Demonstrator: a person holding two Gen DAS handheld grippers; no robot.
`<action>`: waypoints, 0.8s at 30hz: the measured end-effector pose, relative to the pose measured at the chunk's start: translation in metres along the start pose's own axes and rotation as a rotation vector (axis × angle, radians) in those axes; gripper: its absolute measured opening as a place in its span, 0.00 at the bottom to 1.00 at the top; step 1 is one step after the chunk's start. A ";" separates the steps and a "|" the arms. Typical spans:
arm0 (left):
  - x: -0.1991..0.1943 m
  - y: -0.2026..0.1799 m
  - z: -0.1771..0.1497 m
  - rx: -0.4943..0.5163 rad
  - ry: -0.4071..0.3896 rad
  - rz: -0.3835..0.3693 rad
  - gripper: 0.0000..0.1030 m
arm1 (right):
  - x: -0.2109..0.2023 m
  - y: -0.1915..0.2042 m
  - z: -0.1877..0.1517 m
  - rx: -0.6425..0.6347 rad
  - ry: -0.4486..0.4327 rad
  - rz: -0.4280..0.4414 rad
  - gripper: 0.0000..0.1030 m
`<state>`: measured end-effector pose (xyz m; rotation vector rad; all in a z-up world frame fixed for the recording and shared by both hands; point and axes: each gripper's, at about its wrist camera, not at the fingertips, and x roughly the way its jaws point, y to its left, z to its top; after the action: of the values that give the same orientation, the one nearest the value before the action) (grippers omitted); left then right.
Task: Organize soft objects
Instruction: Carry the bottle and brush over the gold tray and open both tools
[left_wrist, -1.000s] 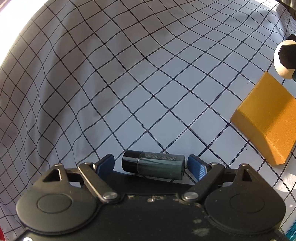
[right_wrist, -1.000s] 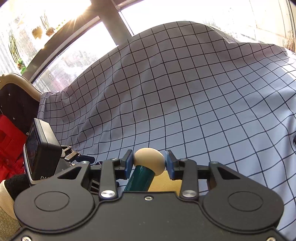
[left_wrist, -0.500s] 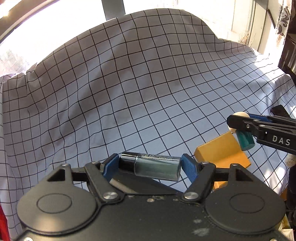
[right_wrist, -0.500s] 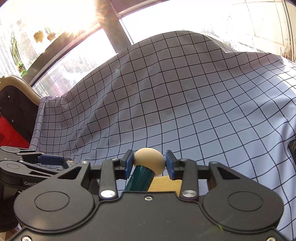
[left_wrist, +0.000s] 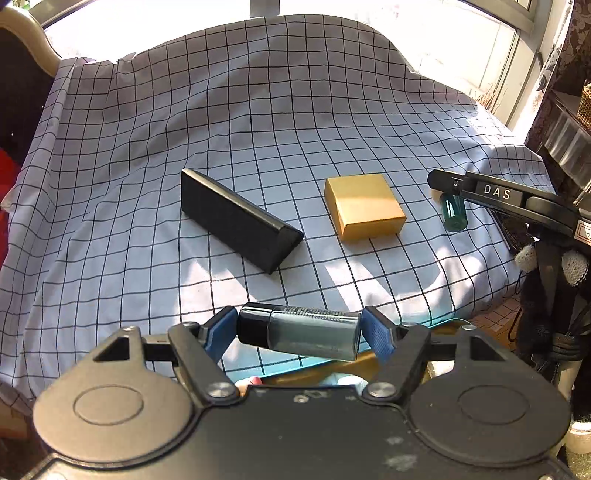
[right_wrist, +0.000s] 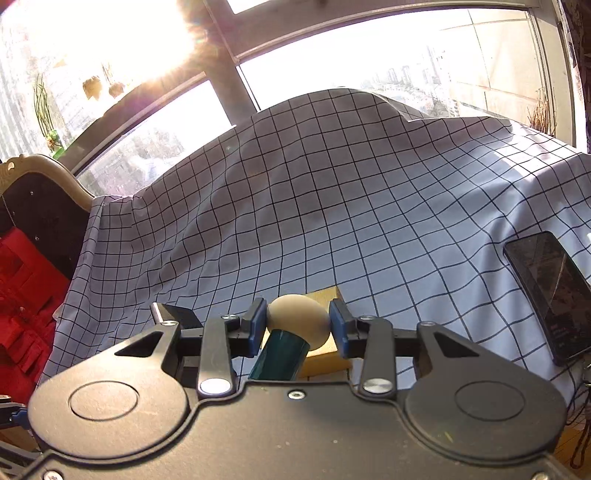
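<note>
My left gripper (left_wrist: 299, 330) is shut on a grey tube with a black cap (left_wrist: 310, 334), held crosswise between the blue pads above the near edge of the checked cloth (left_wrist: 258, 110). A black wedge-shaped bar (left_wrist: 236, 218) and a yellow block (left_wrist: 364, 210) lie on the cloth ahead. My right gripper (right_wrist: 298, 325) is shut on the beige round head (right_wrist: 299, 319) of a piece with a teal handle (right_wrist: 282, 356). In the left wrist view that right gripper (left_wrist: 443, 184) hovers right of the yellow block, the teal handle (left_wrist: 453, 214) hanging below it.
A dark phone (right_wrist: 550, 291) lies on the cloth at the right edge. A chair with a pale curved frame (right_wrist: 37, 192) and red fabric (right_wrist: 22, 306) stand to the left. Bright windows are behind the draped hump of cloth. Shelving (left_wrist: 565, 122) stands at the far right.
The left gripper has pulled back and risen with the tube, bringing the black bar and the whole yellow block into view. The right gripper shifted with its piece; the phone now shows.
</note>
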<state>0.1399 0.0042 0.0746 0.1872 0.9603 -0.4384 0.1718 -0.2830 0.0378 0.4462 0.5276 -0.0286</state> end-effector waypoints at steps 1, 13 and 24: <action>-0.002 -0.002 -0.007 -0.007 0.004 -0.001 0.69 | -0.013 0.000 -0.004 -0.017 -0.008 -0.014 0.39; -0.021 -0.039 -0.074 -0.016 0.012 0.004 0.69 | -0.104 0.001 -0.049 -0.044 0.049 -0.055 0.39; 0.002 -0.044 -0.102 -0.041 0.085 0.008 0.69 | -0.110 0.003 -0.090 -0.057 0.172 -0.071 0.39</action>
<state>0.0451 -0.0009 0.0165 0.1731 1.0509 -0.4056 0.0337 -0.2524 0.0233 0.3758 0.7115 -0.0432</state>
